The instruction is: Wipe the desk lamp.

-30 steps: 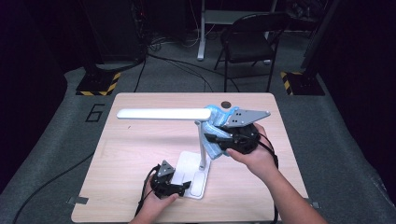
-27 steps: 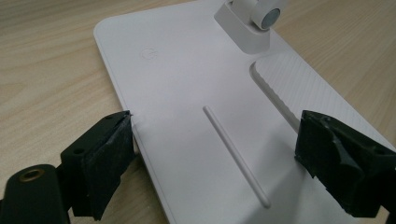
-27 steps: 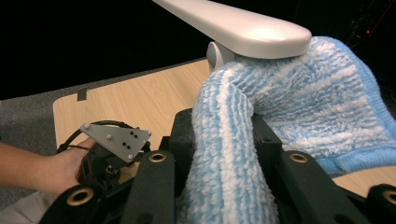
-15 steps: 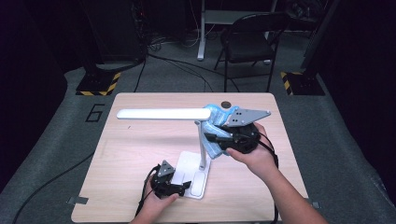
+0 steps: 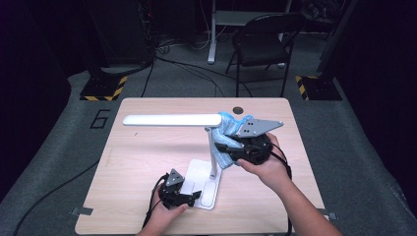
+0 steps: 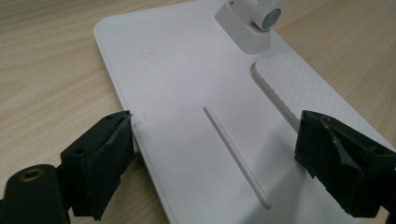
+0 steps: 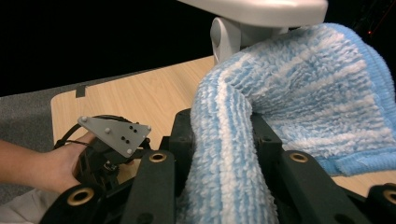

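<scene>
Wooden table [image 5: 147, 152], pale, on grey carpet. White desk lamp [image 5: 172, 120] upright near the table's middle: long flat head level, pointing left in the high view, thin post rising from a flat base [image 6: 196, 102] at the near edge. Blue-and-white striped cloth [image 7: 289, 107] bunched against the joint where head meets post, draped down beside the post. Right gripper [image 5: 231, 149] level at the post's right, clamped tight on a fold of the cloth. Left gripper [image 6: 215, 163] low on the table, spread apart across the base's near end, one pad at the base's edge, the other above its ribbed panel.
</scene>
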A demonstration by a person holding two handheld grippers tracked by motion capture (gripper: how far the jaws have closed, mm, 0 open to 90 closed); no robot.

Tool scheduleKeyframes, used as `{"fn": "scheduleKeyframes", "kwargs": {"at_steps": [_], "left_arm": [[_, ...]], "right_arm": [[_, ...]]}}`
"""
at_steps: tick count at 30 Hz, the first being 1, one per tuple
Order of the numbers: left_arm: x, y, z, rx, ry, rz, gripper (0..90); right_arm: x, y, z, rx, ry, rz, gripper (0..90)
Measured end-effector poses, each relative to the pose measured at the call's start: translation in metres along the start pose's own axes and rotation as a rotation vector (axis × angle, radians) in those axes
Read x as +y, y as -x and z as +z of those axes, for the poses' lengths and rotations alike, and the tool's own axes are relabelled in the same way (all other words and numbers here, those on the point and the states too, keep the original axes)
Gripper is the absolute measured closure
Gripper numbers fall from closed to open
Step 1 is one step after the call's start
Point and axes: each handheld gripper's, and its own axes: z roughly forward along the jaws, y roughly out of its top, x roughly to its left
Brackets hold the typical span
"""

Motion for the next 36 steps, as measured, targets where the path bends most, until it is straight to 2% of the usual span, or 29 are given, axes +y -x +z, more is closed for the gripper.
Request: {"fn": "scheduleKeyframes", "kwargs": {"at_steps": [12,36], "left_arm": [[0.000,0.000,0.000,0.000,-0.002,0.002,11.5],[0.000,0.000,0.000,0.004,-0.001,-0.002,11.7]], "right_arm": [[-0.023,0.001,0.013,0.007,-0.053,0.025,68.1],[-0.072,0.002,0.037,0.012,-0.105,0.080,68.1]]}}
